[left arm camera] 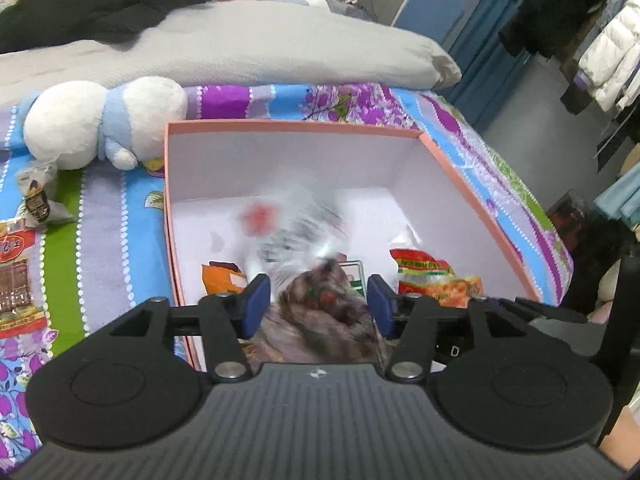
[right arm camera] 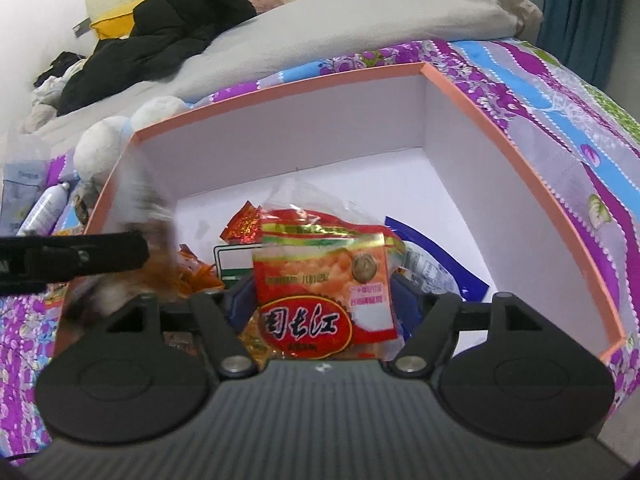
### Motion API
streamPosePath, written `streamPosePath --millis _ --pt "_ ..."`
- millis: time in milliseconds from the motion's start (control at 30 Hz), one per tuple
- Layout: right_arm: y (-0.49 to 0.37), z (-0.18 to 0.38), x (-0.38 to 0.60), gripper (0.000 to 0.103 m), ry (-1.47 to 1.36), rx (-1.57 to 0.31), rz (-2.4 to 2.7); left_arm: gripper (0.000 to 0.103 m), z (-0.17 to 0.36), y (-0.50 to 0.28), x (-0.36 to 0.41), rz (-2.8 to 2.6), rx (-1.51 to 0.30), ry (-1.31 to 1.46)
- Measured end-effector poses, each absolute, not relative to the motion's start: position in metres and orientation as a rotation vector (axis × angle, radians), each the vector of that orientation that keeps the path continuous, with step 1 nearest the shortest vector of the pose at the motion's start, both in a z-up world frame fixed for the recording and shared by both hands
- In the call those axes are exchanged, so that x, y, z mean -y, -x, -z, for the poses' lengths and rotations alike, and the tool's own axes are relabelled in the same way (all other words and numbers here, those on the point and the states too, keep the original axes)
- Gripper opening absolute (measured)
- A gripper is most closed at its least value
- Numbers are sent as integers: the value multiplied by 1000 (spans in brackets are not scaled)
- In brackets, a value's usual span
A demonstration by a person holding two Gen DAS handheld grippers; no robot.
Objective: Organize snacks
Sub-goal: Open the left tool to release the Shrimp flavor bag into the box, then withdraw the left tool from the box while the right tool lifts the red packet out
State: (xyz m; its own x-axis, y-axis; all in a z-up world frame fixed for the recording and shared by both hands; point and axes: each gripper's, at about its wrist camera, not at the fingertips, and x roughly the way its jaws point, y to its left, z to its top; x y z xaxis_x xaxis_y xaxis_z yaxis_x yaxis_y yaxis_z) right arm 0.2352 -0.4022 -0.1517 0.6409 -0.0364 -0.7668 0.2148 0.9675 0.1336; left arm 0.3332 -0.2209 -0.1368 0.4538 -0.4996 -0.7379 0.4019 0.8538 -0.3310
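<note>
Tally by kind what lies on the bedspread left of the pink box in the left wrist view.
Snack packets: 2
Plush toy: 1
Total: 3

An open box (left arm camera: 296, 128) sat on the bedspread (left arm camera: 360, 98), snack packets (left arm camera: 436, 280) piled at its 6 o'clock end. A plush toy (left arm camera: 104, 120) lay at the box's 10 o'clock, more snack packs (left arm camera: 16, 276) at 9 o'clock, a folded duvet (left arm camera: 240, 48) at 12 o'clock behind.
</note>
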Motion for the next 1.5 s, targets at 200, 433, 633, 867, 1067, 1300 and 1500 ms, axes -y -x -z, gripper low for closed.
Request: streamPosePath --millis 200,433,633,867,1067,1300,1500 --pt "-209 129 394 72 -226 -825 144 62 105 -307 204 547 -892 115" --pt "-171 95 370 73 -221 -760 104 62 63 -260 172 527 -819 138" --pt "-138 67 347 73 -222 -697 61 62 38 -216 142 498 -765 156" --pt "-105 45 316 74 -165 -637 1 67 22 -173 106 458 -723 178" --pt "-87 30 297 74 -178 -593 -36 67 13 -141 72 428 -690 193" --pt "-61 32 265 74 -192 -593 -106 67 13 -99 38 388 -678 198" --pt "-39 43 240 74 -187 -625 -147 71 30 -70 14 354 -685 213"
